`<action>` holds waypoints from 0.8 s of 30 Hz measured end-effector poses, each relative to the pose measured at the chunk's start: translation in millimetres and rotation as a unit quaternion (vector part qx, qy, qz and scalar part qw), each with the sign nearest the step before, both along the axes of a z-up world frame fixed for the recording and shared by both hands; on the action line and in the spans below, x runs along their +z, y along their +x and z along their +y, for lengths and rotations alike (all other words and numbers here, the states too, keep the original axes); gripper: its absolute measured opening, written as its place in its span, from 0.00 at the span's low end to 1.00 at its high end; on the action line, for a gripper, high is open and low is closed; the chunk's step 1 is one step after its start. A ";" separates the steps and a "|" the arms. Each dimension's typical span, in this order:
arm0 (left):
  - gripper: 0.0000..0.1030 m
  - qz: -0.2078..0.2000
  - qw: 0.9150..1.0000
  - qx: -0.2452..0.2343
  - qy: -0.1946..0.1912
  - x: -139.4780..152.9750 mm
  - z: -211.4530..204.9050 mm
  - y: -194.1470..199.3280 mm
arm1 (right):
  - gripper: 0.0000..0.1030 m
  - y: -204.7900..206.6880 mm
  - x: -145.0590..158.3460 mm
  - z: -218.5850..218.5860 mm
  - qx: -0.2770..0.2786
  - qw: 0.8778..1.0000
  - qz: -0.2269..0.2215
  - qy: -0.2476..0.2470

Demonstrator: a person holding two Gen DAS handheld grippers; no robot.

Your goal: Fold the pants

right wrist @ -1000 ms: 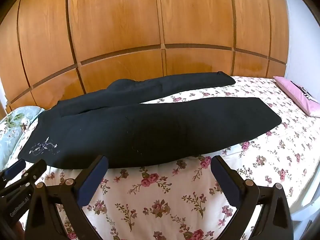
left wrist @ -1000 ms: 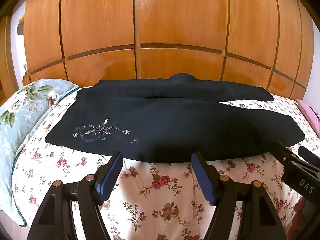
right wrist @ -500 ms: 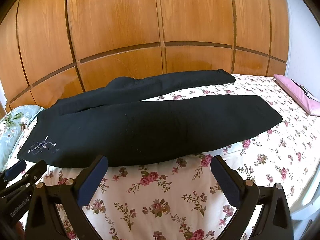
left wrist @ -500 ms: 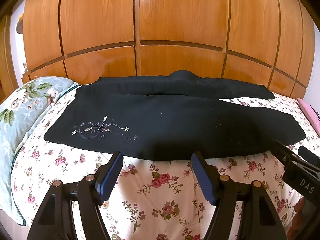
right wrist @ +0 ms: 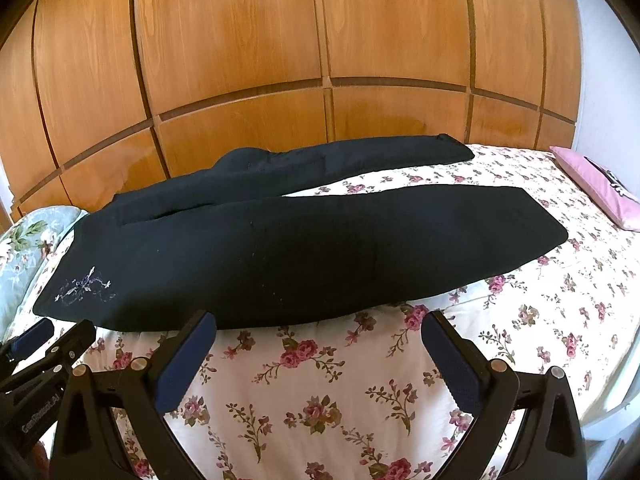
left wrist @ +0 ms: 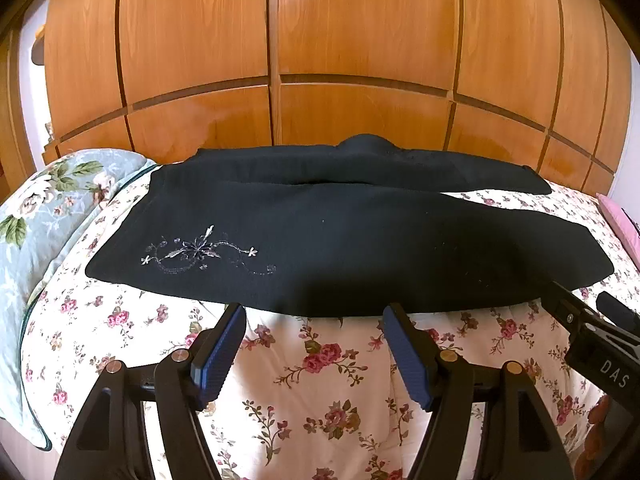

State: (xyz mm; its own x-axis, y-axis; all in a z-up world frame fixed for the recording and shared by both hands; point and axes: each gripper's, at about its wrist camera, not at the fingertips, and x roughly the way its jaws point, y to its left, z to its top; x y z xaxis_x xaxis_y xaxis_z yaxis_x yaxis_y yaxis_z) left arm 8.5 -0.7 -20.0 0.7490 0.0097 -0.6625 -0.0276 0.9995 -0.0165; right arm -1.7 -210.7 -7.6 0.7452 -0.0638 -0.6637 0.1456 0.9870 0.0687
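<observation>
Wooden wardrobe doors (left wrist: 360,40) fill the back of the room, right behind a bed with a flowery sheet (left wrist: 312,392). Down low, the left claw (left wrist: 314,344) is spread wide with nothing in it, and it hangs over the sheet just in front of the pants. Next to it on the right, the right claw (right wrist: 320,352) is spread wide too and holds nothing. Black pants (right wrist: 300,260) lie flat across the bed, past both claws. One leg is close and the other is far back by the doors. A little silver flower pattern (left wrist: 200,254) is sewn near the waist end on the left. A pale flowery pillow (left wrist: 36,216) sits at the left end of the bed. A pink pillow (right wrist: 592,188) sits at the right end, well apart from the pants
</observation>
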 end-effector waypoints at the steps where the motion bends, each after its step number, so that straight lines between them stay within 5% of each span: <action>1: 0.69 0.000 1.000 0.000 0.001 -0.3 -0.6 0.3 | 1.00 0.1 -0.2 0.2 0.000 1.000 0.000 0.000; 24: 0.69 0.027 0.999 0.018 -0.040 -13.1 23.8 13.4 | 1.00 6.1 -8.5 1.1 0.036 0.999 -0.007 -0.005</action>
